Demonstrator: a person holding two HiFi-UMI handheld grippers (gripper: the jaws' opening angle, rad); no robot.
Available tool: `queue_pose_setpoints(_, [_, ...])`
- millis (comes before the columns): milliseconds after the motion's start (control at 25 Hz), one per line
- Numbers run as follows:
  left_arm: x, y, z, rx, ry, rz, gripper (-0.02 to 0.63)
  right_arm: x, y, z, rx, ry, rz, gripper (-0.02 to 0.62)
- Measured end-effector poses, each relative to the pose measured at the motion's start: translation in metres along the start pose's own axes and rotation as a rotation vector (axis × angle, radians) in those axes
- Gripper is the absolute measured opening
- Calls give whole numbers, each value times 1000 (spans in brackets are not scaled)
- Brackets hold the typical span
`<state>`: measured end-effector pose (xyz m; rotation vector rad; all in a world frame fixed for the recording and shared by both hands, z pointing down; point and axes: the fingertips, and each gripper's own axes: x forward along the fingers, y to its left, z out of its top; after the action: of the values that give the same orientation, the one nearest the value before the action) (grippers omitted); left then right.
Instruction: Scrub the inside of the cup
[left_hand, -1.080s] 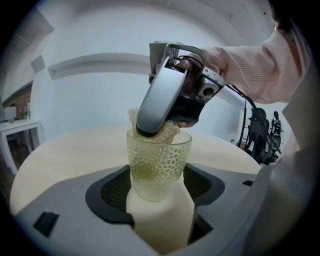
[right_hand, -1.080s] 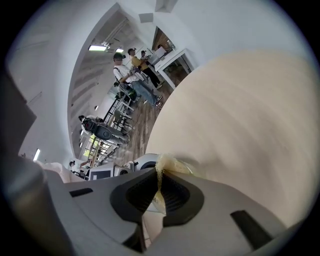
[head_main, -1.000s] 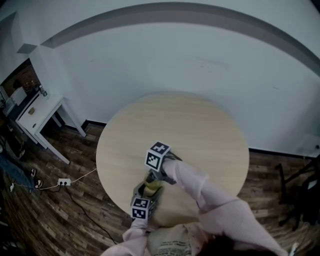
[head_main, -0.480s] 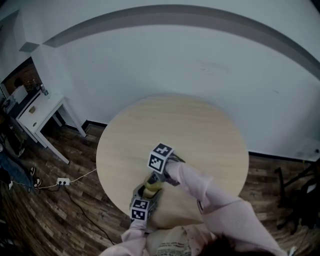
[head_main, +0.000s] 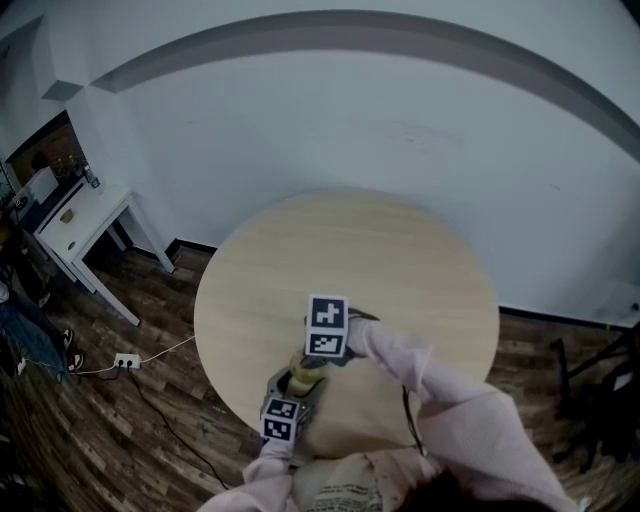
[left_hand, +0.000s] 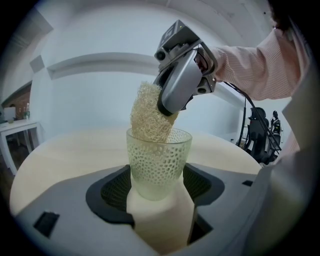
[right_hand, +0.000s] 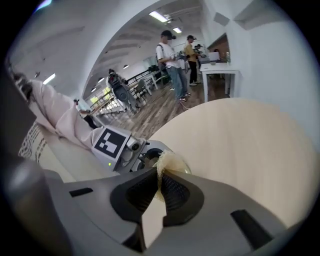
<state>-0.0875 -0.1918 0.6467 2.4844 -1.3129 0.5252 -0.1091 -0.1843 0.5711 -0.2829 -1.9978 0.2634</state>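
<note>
A translucent dimpled cup stands upright between the jaws of my left gripper, which is shut on its lower part. In the head view the cup is above the near edge of the round wooden table, with the left gripper just below it. My right gripper comes down from the upper right, shut on a pale mesh scrubber. The scrubber's lower end is inside the cup. The right gripper view shows its jaws pinched on the scrubber.
A white side table stands at the far left by the wall. A power strip and cable lie on the wood floor. A dark stand is at the right. People stand far off in the room.
My right gripper has turned about the cup, so its marker cube now faces differently and sits slightly to the right. The left gripper and cup have stayed in place.
</note>
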Motion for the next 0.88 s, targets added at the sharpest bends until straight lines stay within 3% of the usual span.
queue_pose_setpoints(520, [-2,1,0,-11,-3,6,319,-3,3,-1,-520,190,-97,29])
queue_pose_setpoints(720, [-4,2,0,-14,-5,9,318,-2,6,6,-668,234,-143,29])
queue_pose_setpoints(880, [-1,-2,1,-8,-2,1,318,6,8,-9,-726,307,-120,29])
